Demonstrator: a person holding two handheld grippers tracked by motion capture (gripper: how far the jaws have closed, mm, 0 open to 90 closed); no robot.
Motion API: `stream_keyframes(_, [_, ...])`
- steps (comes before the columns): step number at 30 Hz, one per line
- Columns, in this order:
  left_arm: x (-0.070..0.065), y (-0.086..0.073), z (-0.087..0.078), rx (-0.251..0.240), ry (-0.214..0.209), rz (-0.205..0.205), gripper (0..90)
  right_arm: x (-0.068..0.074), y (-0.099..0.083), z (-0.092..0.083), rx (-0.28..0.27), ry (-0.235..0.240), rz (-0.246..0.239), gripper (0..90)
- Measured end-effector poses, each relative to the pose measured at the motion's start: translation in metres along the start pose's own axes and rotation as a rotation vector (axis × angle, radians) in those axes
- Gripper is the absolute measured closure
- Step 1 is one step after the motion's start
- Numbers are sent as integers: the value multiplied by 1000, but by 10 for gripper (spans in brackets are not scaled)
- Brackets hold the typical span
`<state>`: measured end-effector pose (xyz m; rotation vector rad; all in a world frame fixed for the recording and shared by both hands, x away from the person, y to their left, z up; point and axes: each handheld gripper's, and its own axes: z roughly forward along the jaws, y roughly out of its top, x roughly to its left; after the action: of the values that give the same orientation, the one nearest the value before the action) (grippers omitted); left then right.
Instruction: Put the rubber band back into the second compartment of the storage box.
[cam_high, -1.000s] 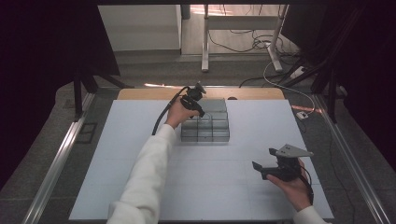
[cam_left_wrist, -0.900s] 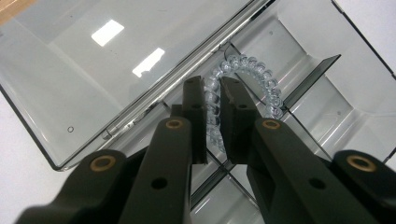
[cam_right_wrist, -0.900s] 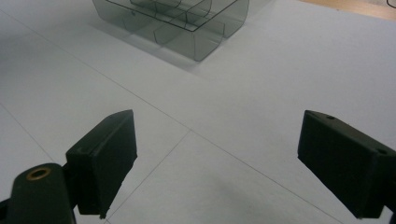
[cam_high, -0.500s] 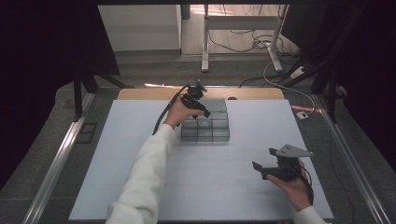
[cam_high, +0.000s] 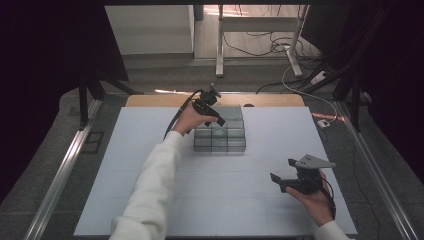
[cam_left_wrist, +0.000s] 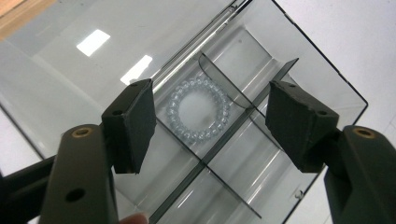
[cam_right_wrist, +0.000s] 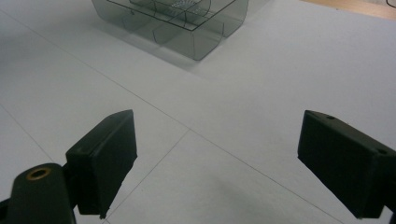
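Two claws, both spread and empty: left claw (cam_left_wrist: 210, 126) hovers over clear divided organizer (cam_high: 220, 131) at worktop (cam_high: 150, 200) 12 o'clock, beaded ring (cam_left_wrist: 199, 108) in one cell; right claw (cam_high: 280, 181) idles at 4 o'clock; descending, jaws may hit dividers.

I see the organizer box (cam_left_wrist: 299, 74) as smoky, see-through plastic, glossy enough to throw back the ceiling lights. The beaded ring (cam_left_wrist: 198, 109) inside looks like clear, shiny plastic or glass; I cannot tell which. My fingers (cam_left_wrist: 133, 123) are matt black with a slightly grainy face. The surface (cam_high: 150, 200) is matt white, with a bare wood strip (cam_high: 150, 100) at its far edge.
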<state>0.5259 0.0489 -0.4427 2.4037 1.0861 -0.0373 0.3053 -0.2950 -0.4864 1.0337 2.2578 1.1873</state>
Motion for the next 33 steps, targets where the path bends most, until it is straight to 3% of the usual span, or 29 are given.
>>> stream_keyframes(4, [-3, 2, -14, 4, 14, 28, 343, 0, 0, 0, 1, 0, -1, 126])
stream_keyframes(14, [-16, 13, -63, -47, 39, 89, 356, 1, 0, 1, 5, 1, -3, 126])
stream_keyframes(23, [-17, 9, -62, -25, 39, 110, 359, 0, 0, 1, 6, 0, -2, 126])
stream_keyframes(33, [-21, -9, -68, -24, 33, 126, 359, 0, -1, 0, 7, -4, 1, 126])
